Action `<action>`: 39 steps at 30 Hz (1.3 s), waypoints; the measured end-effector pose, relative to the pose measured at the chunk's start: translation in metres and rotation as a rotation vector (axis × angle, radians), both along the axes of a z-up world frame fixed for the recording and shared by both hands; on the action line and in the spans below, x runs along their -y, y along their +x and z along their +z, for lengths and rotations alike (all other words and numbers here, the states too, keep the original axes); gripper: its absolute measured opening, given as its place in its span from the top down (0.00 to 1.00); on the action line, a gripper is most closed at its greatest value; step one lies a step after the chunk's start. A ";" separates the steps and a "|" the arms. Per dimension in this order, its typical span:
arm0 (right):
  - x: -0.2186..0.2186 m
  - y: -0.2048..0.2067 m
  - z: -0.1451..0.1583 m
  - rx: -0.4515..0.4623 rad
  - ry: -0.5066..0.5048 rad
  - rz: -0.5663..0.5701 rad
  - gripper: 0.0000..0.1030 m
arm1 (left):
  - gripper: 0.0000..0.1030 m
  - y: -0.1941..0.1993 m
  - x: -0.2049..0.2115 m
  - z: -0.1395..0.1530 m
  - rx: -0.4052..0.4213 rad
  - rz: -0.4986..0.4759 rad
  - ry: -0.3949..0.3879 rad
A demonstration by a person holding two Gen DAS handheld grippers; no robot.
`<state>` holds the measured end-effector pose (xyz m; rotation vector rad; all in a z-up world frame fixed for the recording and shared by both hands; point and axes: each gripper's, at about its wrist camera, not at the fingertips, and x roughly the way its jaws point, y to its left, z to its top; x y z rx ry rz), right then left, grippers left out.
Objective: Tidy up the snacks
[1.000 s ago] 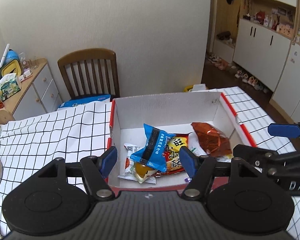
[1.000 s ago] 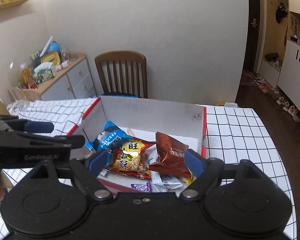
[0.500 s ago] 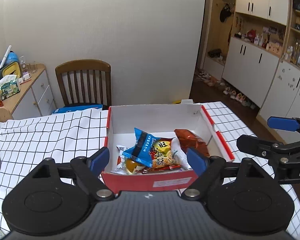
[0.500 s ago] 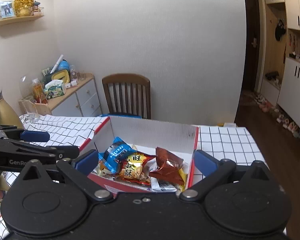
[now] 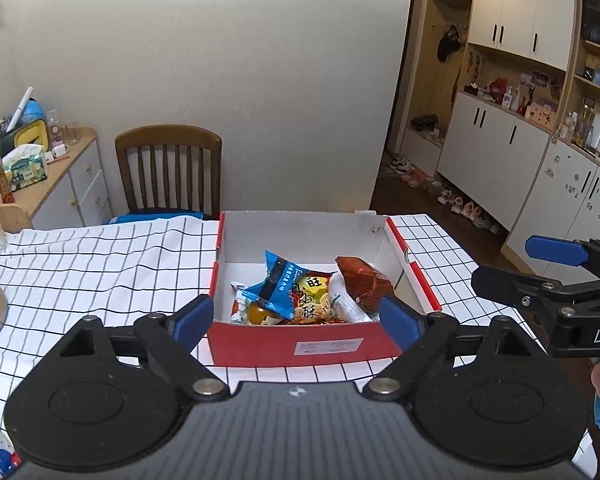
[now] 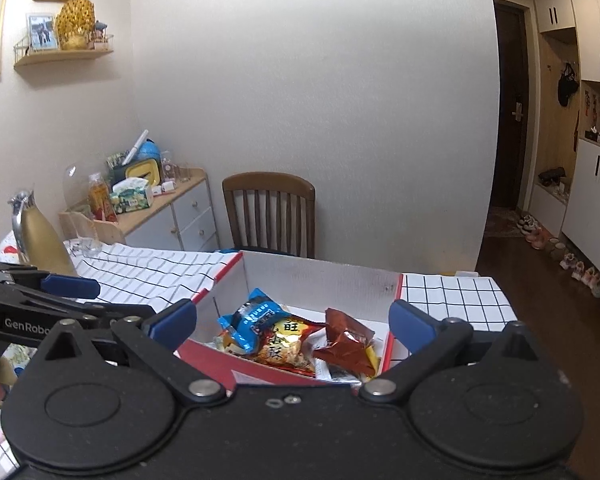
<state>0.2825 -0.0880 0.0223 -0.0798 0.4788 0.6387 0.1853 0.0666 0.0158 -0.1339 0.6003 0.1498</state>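
Observation:
A red box with a white inside stands on the checked tablecloth. In it lie a blue packet, a yellow-orange packet and a brown-red packet, over smaller wrappers. My left gripper hovers before the box's near wall. Its jaws are opening and nothing is gripped between them. My right gripper hangs by the box's near right corner, open and holding nothing. It also shows at the right edge of the left wrist view.
A wooden chair stands behind the table against the wall. A cluttered sideboard is at the far left. A gold flask and a glass stand on the table's left. White cabinets line the right.
Both grippers have drawn back and up from inside the box, and their jaws have widened. The packets stay in the box, and its red front wall now shows.

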 end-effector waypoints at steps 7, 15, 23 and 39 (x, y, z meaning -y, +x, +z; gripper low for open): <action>0.005 -0.013 0.000 0.000 0.028 -0.003 0.00 | 0.04 -0.017 0.004 0.000 0.019 0.031 0.014; 0.013 -0.024 0.000 -0.010 0.046 -0.016 0.00 | 0.04 -0.031 0.009 0.004 0.038 0.049 -0.002; 0.019 -0.032 -0.001 -0.001 0.045 -0.030 0.00 | 0.00 -0.034 0.016 0.002 0.025 0.038 -0.005; 0.029 -0.038 -0.003 -0.024 0.052 -0.057 0.00 | 0.00 -0.039 0.018 0.002 0.037 0.027 -0.063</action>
